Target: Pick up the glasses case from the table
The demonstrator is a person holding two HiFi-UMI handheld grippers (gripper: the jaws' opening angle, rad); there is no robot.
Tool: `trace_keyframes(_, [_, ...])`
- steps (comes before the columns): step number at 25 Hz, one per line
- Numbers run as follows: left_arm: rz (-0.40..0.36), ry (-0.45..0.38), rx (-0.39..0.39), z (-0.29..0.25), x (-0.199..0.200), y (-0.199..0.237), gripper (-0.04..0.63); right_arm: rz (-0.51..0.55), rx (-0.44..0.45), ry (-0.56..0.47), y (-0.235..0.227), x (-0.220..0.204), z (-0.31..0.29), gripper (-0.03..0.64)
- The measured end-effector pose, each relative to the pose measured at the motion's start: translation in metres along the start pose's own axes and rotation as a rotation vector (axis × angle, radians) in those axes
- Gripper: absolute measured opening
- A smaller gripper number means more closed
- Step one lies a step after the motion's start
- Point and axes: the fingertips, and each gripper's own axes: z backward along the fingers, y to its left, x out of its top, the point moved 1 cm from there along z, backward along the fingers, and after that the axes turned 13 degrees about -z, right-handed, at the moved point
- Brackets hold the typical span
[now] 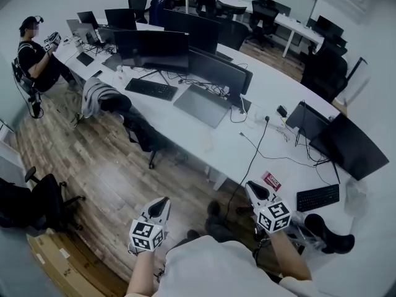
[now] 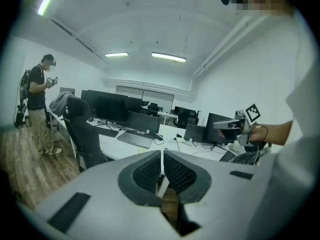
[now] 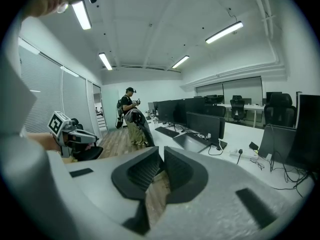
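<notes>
Both grippers sit low in frame, over the floor. Left gripper (image 1: 163, 201) & right gripper (image 1: 250, 185) are clenched tight w/ nothing between the jaws. Glasses case (image 1: 281, 111) is prob the small black thing on the white table (image 1: 207, 146), right of centre, well apart from both. Not 100% sure tho.

Ceiling strip lights (image 3: 224, 31) are flooding the room with even, cool brightness, and the white counter (image 1: 272, 85) is glaring mildly. Wide lenses are bending every view and darkening the corners; the left claw (image 2: 162, 159) and right claw (image 3: 161, 156) are blurring up close.
</notes>
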Motion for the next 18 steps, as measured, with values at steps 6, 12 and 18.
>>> trace_keyframes(6, [0.012,0.014,0.026,-0.025,0.01,0.015,0.014,-0.014,0.021,0.01,-0.021,0.016,-0.031,0.031])
trace_keyframes(12, [0.025,0.036,0.056,-0.062,0.017,0.034,0.014,-0.021,0.053,0.033,-0.049,0.031,-0.073,0.031])
trace_keyframes(18, [0.038,0.042,0.078,-0.106,0.032,0.047,0.014,-0.02,0.078,0.049,-0.082,0.052,-0.11,0.031])
